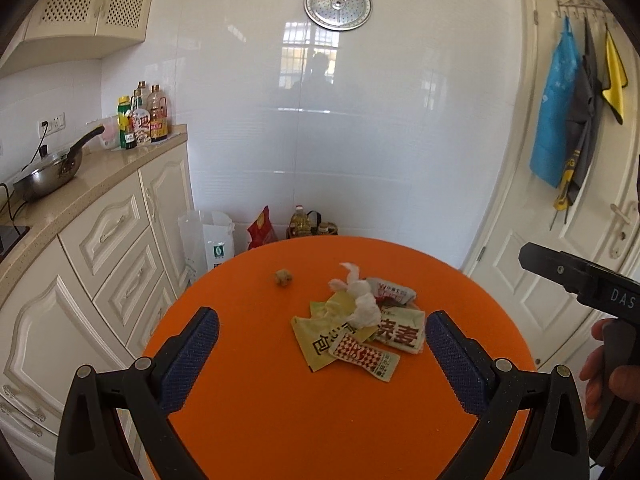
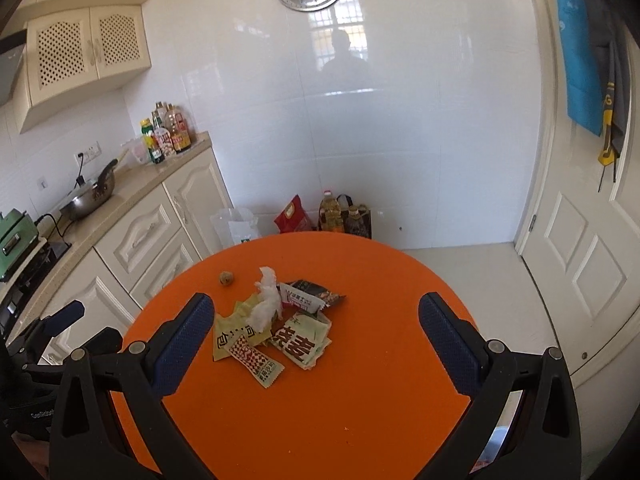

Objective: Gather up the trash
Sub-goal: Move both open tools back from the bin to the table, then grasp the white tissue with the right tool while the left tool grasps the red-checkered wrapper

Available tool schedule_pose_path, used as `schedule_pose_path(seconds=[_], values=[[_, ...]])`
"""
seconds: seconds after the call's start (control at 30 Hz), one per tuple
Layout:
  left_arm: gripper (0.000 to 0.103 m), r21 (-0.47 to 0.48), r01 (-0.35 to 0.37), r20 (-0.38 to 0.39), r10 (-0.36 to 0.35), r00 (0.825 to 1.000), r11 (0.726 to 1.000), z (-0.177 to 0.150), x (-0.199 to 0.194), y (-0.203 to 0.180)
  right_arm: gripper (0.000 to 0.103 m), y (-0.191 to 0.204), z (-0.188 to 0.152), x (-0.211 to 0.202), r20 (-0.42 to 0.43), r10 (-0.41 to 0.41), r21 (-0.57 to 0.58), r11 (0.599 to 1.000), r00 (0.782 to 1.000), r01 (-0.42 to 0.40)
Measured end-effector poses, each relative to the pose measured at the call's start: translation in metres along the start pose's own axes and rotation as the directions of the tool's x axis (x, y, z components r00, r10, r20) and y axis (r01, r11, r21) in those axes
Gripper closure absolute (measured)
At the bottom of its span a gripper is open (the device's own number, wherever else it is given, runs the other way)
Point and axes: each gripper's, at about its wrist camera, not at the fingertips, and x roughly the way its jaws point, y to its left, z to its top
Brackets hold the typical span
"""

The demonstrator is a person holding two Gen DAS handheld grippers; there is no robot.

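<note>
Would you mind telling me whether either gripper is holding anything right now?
Nothing is held: the left gripper and right gripper are both open above the table.

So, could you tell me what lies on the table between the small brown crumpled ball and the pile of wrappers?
Nothing: only bare orange table separates the brown ball from the wrapper pile, in both wrist views.
</note>
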Motion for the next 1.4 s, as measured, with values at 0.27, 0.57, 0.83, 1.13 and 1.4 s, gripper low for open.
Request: schedule_pose_path(seconds=[0.27, 0.57, 0.83, 1.13, 1.4], values=[[0.001, -0.026, 0.024, -0.126, -0.027, 0.992, 0.999, 0.010, 0.074, -0.004, 0.000, 0.011, -0.020, 0.095, -0.197, 0.034, 0.014, 0.999, 0.980, -0.032], [0.001, -0.052, 0.077, -0.236, -0.087, 0.968, 0.996, 0.031, 0.151, 0.031, 0.023, 0.047, -0.031, 0.196, -0.339, 0.051, 0.050, 0.998, 0.940, -0.036], [0.001, -0.028, 0.100, -0.263, -0.104, 0.959, 0.995, 0.037, 0.182, 0.024, 0.085, 0.043, -0.038, 0.213, -0.359, 0.079, 0.070, 0.996, 0.930, -0.058], [0.001, 0.001, 0.056, -0.253, -0.054, 0.966, 0.998, 0.026, 0.177, -0.019, 0.087, 0.004, -0.045, 0.144, -0.279, 0.152, 0.071, 0.988, 0.948, -0.138], [0.001, 0.029, -0.036, -0.294, 0.043, 0.955, 0.999, 0.029, 0.197, -0.051, 0.087, -0.037, -0.067, 0.108, -0.260, 0.244, 0.117, 0.968, 0.934, -0.220]])
